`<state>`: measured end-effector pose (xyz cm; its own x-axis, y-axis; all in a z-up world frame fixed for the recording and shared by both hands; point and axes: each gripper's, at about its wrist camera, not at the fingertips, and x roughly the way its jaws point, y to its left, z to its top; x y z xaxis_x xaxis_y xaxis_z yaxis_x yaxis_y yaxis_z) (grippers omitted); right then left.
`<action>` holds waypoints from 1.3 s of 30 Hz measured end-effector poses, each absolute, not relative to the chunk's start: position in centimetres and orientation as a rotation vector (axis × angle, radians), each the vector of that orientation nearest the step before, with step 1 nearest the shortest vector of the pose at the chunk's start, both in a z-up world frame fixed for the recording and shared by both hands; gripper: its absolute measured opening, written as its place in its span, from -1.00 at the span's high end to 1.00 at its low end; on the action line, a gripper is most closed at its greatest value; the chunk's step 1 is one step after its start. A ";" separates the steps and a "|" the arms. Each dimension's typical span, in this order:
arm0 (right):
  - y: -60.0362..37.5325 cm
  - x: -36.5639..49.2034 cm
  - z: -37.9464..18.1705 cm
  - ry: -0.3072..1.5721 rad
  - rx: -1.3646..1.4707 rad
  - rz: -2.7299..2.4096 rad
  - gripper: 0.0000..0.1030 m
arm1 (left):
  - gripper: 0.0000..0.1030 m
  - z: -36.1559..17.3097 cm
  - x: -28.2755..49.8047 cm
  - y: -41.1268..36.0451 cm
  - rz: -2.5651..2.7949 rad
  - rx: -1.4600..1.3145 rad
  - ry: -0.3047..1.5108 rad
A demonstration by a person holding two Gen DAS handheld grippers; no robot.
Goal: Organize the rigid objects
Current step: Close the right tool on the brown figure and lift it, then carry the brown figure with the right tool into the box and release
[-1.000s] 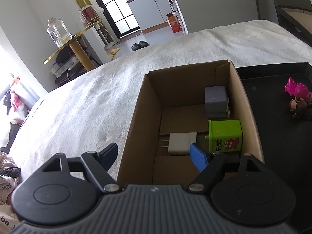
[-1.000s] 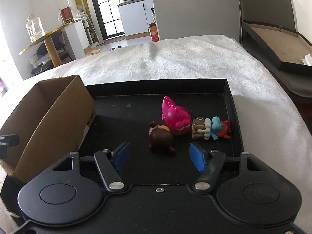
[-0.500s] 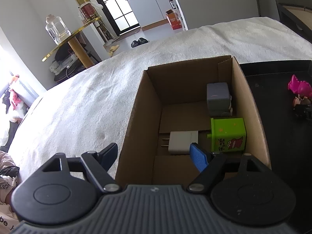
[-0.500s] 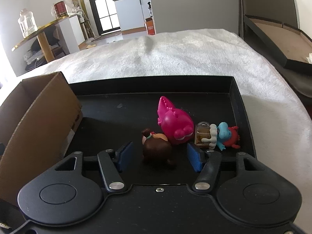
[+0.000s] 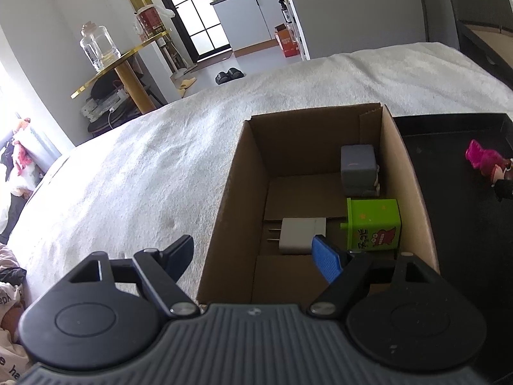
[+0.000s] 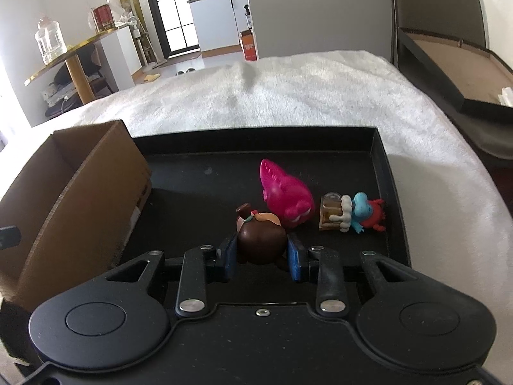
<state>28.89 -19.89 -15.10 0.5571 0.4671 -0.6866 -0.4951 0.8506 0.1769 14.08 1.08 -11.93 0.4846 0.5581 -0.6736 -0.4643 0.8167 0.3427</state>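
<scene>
Pads of the right claw (image 6: 262, 254) clamped the brown figurine (image 6: 261, 240) on the black tray (image 6: 381, 160); lifting straight up would spare the pink toy (image 6: 287, 197). Left claw (image 5: 253, 252) hung apart over the cardboard box (image 5: 413, 192).

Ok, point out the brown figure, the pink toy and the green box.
brown figure (image 6: 261, 240), right wrist view, rounded back.
pink toy (image 6: 288, 197), right wrist view, body.
green box (image 5: 373, 224), left wrist view, top face.

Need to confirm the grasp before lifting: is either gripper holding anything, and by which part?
The right gripper clamps the brown figurine across its round body. The left gripper is open and holds nothing.
</scene>
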 end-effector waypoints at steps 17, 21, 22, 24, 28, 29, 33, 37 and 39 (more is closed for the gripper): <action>-16.7 26.8 -10.6 0.695 -0.082 0.614 0.39 | -0.54 -11.8 12.4 3.2 0.611 0.035 0.835; -15.6 26.5 -10.1 0.682 -0.094 0.631 0.39 | -0.54 -11.9 12.2 3.7 0.603 0.021 0.830; -15.3 26.3 -10.0 0.679 -0.099 0.636 0.39 | -0.54 -11.9 12.1 3.8 0.600 0.014 0.828; -14.7 26.0 -9.6 0.674 -0.106 0.645 0.39 | -0.54 -12.0 12.0 4.1 0.597 0.004 0.827; -13.6 25.6 -9.1 0.662 -0.115 0.668 0.39 | -0.53 -12.1 11.8 4.4 0.588 -0.005 0.822; -13.3 25.4 -9.0 0.659 -0.118 0.673 0.39 | -0.50 -12.1 11.8 4.5 0.583 -0.012 0.822; -12.3 25.0 -8.5 0.647 -0.120 0.691 0.39 | -0.41 -12.3 11.6 4.8 0.579 -0.032 0.811; -11.3 24.6 -8.1 0.642 -0.129 0.714 0.39 | -0.08 -12.5 11.7 5.0 0.570 -0.054 0.822; -10.8 24.5 -8.0 0.643 -0.133 0.721 0.39 | 0.08 -12.6 11.5 5.3 0.569 -0.071 0.826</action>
